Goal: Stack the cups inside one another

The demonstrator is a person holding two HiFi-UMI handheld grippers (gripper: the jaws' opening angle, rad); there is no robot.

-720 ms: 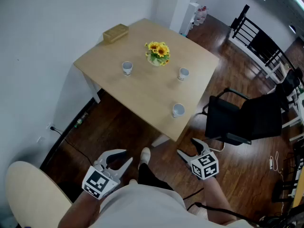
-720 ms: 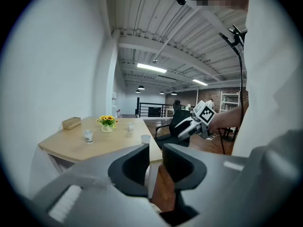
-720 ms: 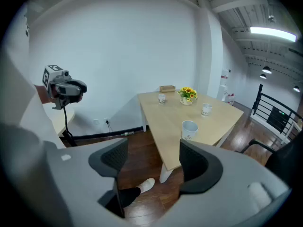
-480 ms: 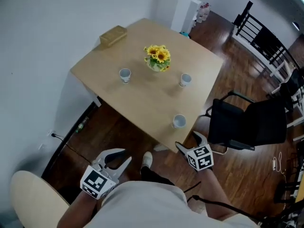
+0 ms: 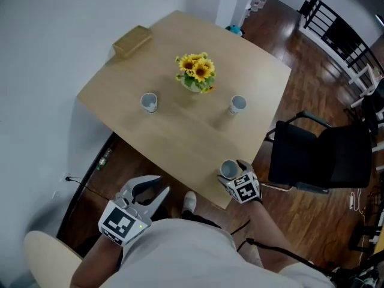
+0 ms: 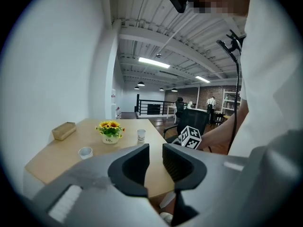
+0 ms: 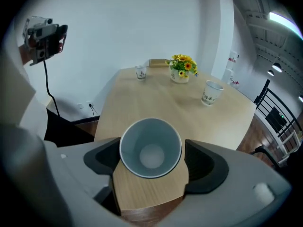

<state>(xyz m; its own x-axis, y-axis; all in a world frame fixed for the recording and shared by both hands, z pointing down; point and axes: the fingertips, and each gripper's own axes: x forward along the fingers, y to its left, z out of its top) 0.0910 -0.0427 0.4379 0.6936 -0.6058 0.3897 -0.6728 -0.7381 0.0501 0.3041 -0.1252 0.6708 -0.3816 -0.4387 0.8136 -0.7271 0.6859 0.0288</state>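
Left tongs [image 5: 162,183] narrowly apart, low; right tongs [image 5: 231,168] wide, extended.

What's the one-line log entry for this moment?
right gripper: jaws flank nearest cup at table edge, grip unclear | left gripper: open, empty

cups [image 5: 149,102] [image 5: 237,104] [image 5: 228,169] 3 | sunflower pot [image 5: 195,77] 1 | box [image 5: 132,41] 1 | table [image 5: 180,138] 1 | black armchair [image 5: 318,158] 1 | beige chair [image 5: 45,260] 1

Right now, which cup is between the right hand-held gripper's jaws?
The cup at the near corner of the table; it stands between the right hand-held gripper's jaws. The left cup and right cup stand farther in, flanking the sunflowers.
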